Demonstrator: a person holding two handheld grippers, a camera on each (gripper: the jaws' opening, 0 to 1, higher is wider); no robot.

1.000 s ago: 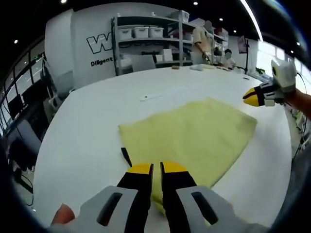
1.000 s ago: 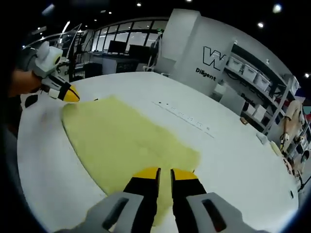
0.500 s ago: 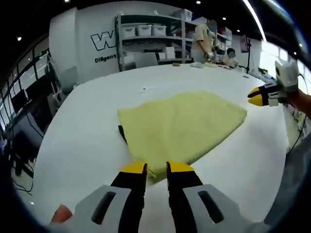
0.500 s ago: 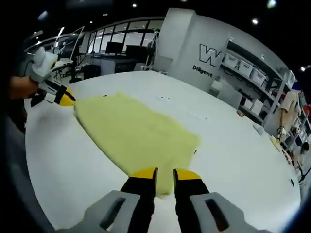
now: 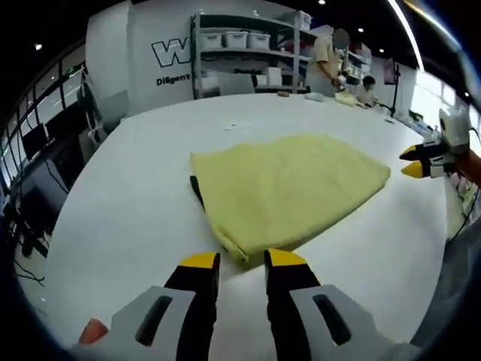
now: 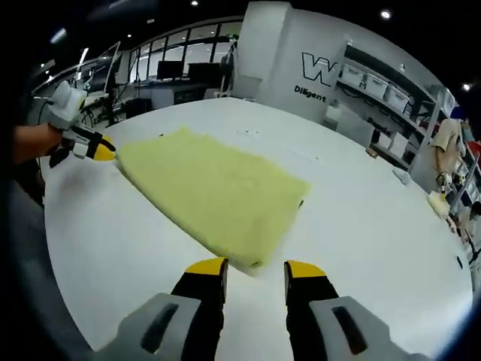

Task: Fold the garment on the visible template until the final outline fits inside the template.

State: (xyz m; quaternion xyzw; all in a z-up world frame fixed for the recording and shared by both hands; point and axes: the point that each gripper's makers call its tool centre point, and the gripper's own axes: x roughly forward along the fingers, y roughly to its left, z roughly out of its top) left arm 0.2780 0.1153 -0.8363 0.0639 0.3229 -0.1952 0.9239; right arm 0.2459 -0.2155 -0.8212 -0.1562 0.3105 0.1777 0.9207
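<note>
- In the left gripper view, the left gripper [image 5: 243, 261] rises from 6 o'clock with its yellow-tipped jaws parted by a narrow gap and nothing between them; they hang just short of the near corner of the garment [image 5: 289, 192], apart from the cloth.
- The garment, a pale yellow folded cloth, lies flat on the white table [image 5: 128, 203], spreading from just above the jaw tips toward 2 o'clock. Its near edge shows a doubled fold.
- A thin black mark [image 5: 196, 189], perhaps part of the template, peeks out along the cloth's edge at about 10 o'clock from the jaws; the rest I cannot make out.
- At 3 o'clock in this view, the right gripper [image 5: 415, 160] comes in, held by a hand [image 5: 467, 162], its yellow tips just off the cloth's far corner.
- In the right gripper view, the right gripper [image 6: 254, 266] stands at 6 o'clock, jaws wider apart and empty, just short of the cloth's [image 6: 210, 192] near folded corner.
- There the cloth stretches from the centre toward 10 o'clock, where the left gripper [image 6: 104, 149] shows with a hand [image 6: 34, 141] behind it, tips near the cloth's far corner; whether they touch I cannot tell.
- Beyond the table, shelving with white bins [image 5: 244, 53] stands at 12 o'clock in the left gripper view, beside a wall with large lettering [image 6: 319, 71], and people [image 5: 331, 64] stand at the table's far end.
</note>
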